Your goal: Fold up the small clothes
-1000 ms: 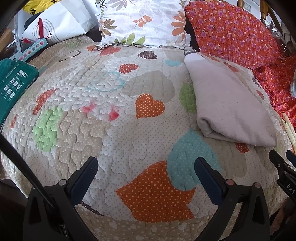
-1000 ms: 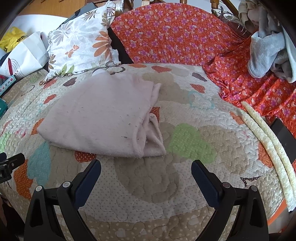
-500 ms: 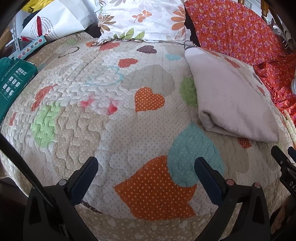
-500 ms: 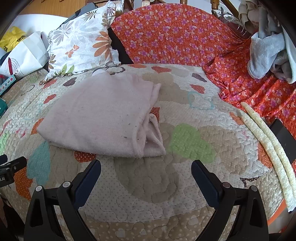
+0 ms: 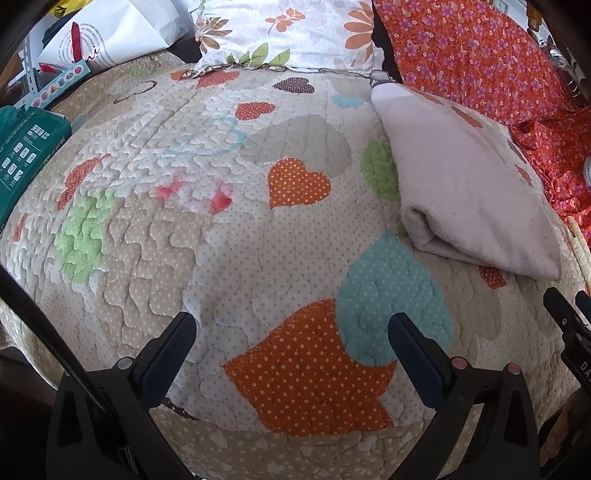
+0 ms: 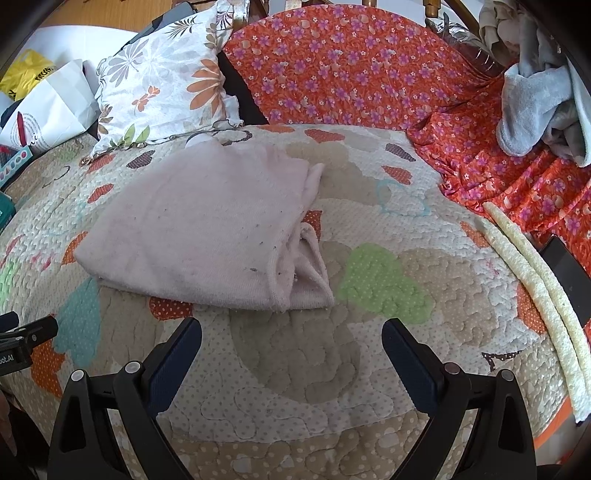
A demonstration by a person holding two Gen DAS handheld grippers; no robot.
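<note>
A pale pink garment (image 6: 207, 229) lies folded flat on the heart-patterned quilt (image 6: 295, 362). Its folded layers show at its near right corner. It also shows in the left wrist view (image 5: 465, 184), at the right side. My right gripper (image 6: 291, 332) is open and empty, just short of the garment's near edge. My left gripper (image 5: 291, 328) is open and empty over bare quilt (image 5: 184, 221), to the left of the garment. Part of the right gripper (image 5: 569, 325) shows at the right edge of the left wrist view.
A floral pillow (image 6: 162, 85) and an orange flowered cloth (image 6: 351, 70) lie at the back. A heap of grey clothes (image 6: 535, 107) sits at the far right. Two cream foam strips (image 6: 532, 288) lie along the quilt's right edge. A green box (image 5: 22, 155) and white bag (image 5: 110, 33) lie left.
Both grippers have drifted slightly; the garment sits a little farther from the left gripper. Both stay open and the garment has not moved.
</note>
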